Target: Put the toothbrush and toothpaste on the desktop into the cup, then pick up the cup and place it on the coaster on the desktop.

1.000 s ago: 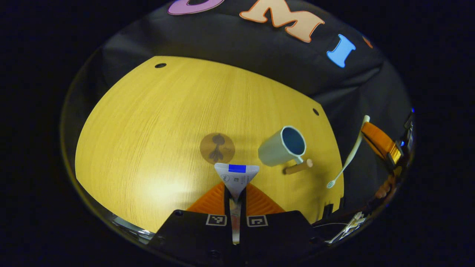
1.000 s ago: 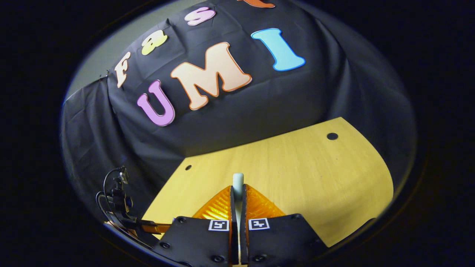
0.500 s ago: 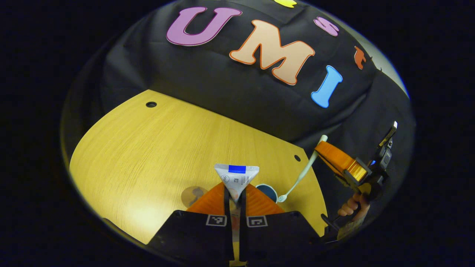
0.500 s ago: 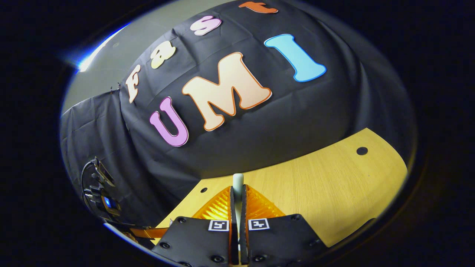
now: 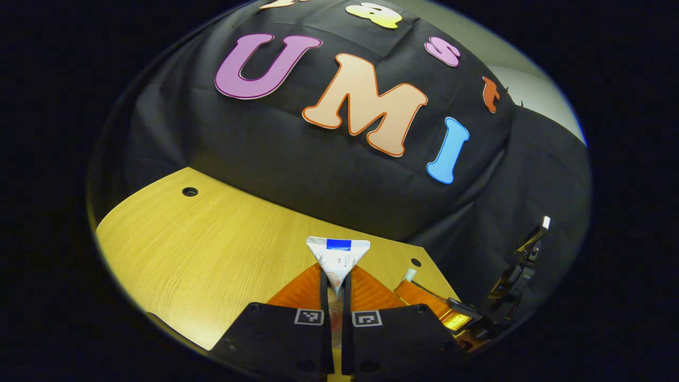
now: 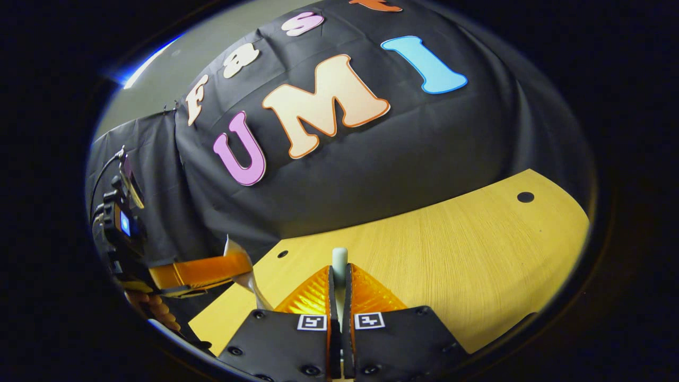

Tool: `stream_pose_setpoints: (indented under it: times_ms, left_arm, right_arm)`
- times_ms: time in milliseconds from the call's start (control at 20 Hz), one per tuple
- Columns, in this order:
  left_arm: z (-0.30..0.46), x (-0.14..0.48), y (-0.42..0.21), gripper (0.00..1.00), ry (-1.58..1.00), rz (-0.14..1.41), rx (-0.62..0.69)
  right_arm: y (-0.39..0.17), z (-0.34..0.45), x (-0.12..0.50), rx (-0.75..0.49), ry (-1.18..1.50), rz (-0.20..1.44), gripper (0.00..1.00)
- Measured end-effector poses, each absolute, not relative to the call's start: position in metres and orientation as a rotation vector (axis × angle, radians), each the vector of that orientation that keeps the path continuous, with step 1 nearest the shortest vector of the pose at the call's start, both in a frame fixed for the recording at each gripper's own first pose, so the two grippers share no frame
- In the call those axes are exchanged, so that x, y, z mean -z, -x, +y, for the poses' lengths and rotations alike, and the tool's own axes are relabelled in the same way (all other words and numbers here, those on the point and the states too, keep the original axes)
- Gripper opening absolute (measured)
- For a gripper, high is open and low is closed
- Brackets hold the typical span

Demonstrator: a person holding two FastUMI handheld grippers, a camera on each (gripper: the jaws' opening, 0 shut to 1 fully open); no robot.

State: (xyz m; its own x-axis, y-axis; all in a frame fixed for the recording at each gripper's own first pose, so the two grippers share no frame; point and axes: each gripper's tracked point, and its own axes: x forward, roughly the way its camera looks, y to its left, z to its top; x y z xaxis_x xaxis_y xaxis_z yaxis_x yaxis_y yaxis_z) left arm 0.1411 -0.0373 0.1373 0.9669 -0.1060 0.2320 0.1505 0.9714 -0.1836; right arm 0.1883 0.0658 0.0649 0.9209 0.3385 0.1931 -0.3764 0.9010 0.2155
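Both my jaws are clamped: left gripper (image 5: 333, 289) on one toothpaste (image 5: 338, 259), right gripper (image 6: 339, 289) on one toothbrush (image 6: 339, 258). I hold both raised above one desktop (image 6: 451, 265), tilted toward the wall.

Your left gripper view looks forward and slightly down along its hand-held gripper (image 5: 335, 281), over the desk (image 5: 212, 239) toward the booth wall (image 5: 318, 159). Your right gripper view faces the same wall from the desk's other side. Both share the desk's far edge, and each catches the other gripper at its margin.
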Motion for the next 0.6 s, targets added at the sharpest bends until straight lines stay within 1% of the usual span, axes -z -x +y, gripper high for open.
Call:
stream_pose_setpoints:
  times_ms: [150, 250, 350, 450, 500, 550, 600]
  left_arm:
    - [-0.048, -0.141, -0.145, 0.05, 0.163, -0.253, 0.143]
    - [-0.055, -0.141, -0.147, 0.05, 0.134, -0.258, 0.153]
    - [-0.063, -0.141, -0.146, 0.05, 0.111, -0.261, 0.167]
    - [-0.071, -0.141, -0.145, 0.05, 0.088, -0.271, 0.178]
    - [-0.075, -0.141, -0.144, 0.05, 0.081, -0.271, 0.188]
    - [-0.080, -0.139, -0.145, 0.05, 0.079, -0.273, 0.201]
    - [-0.087, -0.138, -0.145, 0.05, 0.082, -0.273, 0.215]
  right_arm:
    - [-0.186, 0.059, -0.059, -0.355, -0.256, -0.160, 0.05]
    - [-0.183, 0.057, -0.054, -0.358, -0.276, -0.148, 0.10]
    - [-0.175, 0.041, -0.058, -0.313, -0.316, -0.147, 0.13]
    - [-0.157, 0.019, -0.076, -0.265, -0.372, -0.204, 0.65]
    - [-0.149, 0.006, -0.085, -0.238, -0.397, -0.235, 0.78]
    - [-0.145, -0.008, -0.093, -0.212, -0.417, -0.260, 0.79]
    - [-0.140, -0.021, -0.098, -0.191, -0.432, -0.278, 0.84]
